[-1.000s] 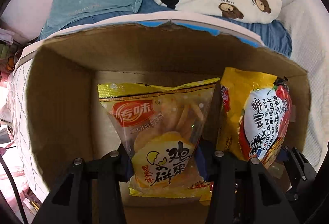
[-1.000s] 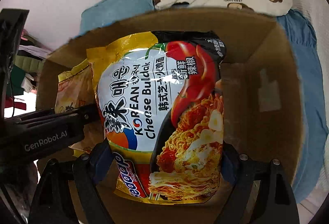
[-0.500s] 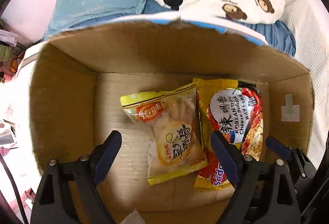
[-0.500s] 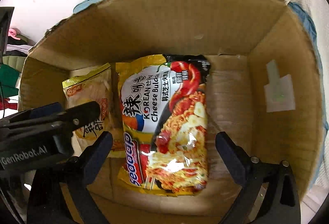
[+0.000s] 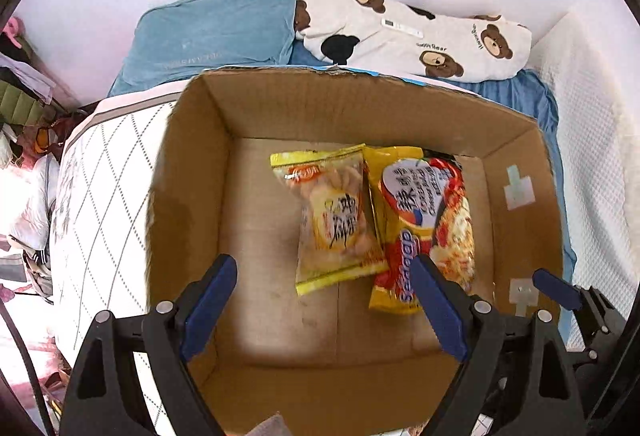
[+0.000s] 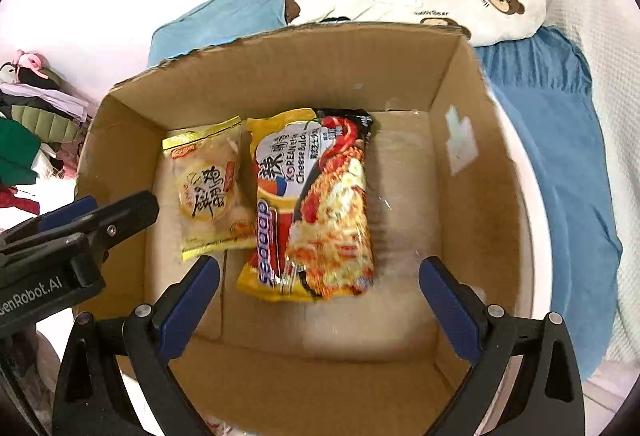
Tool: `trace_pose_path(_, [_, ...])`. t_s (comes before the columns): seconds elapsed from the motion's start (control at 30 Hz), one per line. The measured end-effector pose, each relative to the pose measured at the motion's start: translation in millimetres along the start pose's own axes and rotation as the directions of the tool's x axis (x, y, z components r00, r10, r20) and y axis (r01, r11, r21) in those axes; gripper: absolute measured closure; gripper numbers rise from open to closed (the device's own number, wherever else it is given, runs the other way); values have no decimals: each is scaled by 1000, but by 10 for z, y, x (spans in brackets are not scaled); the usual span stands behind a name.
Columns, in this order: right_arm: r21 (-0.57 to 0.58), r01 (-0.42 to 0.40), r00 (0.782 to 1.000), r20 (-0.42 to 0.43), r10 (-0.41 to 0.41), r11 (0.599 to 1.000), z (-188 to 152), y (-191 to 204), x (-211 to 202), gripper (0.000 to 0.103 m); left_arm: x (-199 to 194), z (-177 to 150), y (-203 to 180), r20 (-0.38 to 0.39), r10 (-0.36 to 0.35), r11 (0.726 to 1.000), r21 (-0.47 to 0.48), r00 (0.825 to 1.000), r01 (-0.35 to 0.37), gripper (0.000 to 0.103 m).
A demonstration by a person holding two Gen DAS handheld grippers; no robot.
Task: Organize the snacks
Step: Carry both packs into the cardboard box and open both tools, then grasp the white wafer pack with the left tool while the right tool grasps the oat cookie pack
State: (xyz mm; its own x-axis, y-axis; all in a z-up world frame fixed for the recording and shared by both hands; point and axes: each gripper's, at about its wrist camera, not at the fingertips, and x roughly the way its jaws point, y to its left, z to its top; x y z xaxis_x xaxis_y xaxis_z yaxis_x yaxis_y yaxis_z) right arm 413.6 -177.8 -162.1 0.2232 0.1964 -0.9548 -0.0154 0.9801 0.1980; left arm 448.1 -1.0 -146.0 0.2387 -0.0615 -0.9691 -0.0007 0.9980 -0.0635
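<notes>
A yellow chip bag (image 5: 334, 218) and a yellow-red Korean Buldak noodle pack (image 5: 426, 224) lie side by side on the floor of an open cardboard box (image 5: 192, 176). Both also show in the right wrist view, the chip bag (image 6: 210, 190) to the left of the noodle pack (image 6: 316, 208) in the box (image 6: 476, 204). My left gripper (image 5: 322, 302) is open and empty, above the box's near side. My right gripper (image 6: 318, 306) is open and empty, above the near side too. The left gripper's body shows at the left of the right wrist view (image 6: 76, 232).
The box stands on a bed with a white quilted cover (image 5: 100, 188). Behind it lie a light-blue pillow (image 5: 224, 24), a bear-print pillow (image 5: 432, 36) and a blue blanket (image 6: 560, 140). Clothes are piled at the far left (image 6: 28, 124).
Both grippers opened and let go of their bags, which now lie on the box floor. Both grippers then pulled back and up, away from the bags.
</notes>
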Motion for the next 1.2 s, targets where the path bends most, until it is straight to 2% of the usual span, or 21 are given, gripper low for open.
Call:
trace_pose_path(0.4, [-22,6,995,100,-4,1000,-270,45,-430,1,-609,-535,-9,122,-16,1000,-4,992,17,15])
trace_pose_path(0.63, [-40,0,987,160,6,999,-558,136,-745,1,-857,-858,0,160,-33,999,-22,986,37,15])
trace_pose_path(0.83, [-29,-23,987,160,27,999,-829,124,-839,1,-974,-1149,51,167,-44,998,-46,985,52,15])
trace_pose_path(0.97, [-11,-42,991,130,43,999,-1042,46,-773,1,-940,-1394,187,139,-51,994,-88,989,63,15])
trace_pose_path(1.1, [6,-68,994,83,67,998,-1283,-67,-603,1,-702,-1741,411,52,-32,987,-155,998,40,15])
trace_pose_path(1.2, [49,-88,996,34,86,995,-1457,-194,-401,2,-385,-2069,533,-36,-21,983,-183,999,14,15])
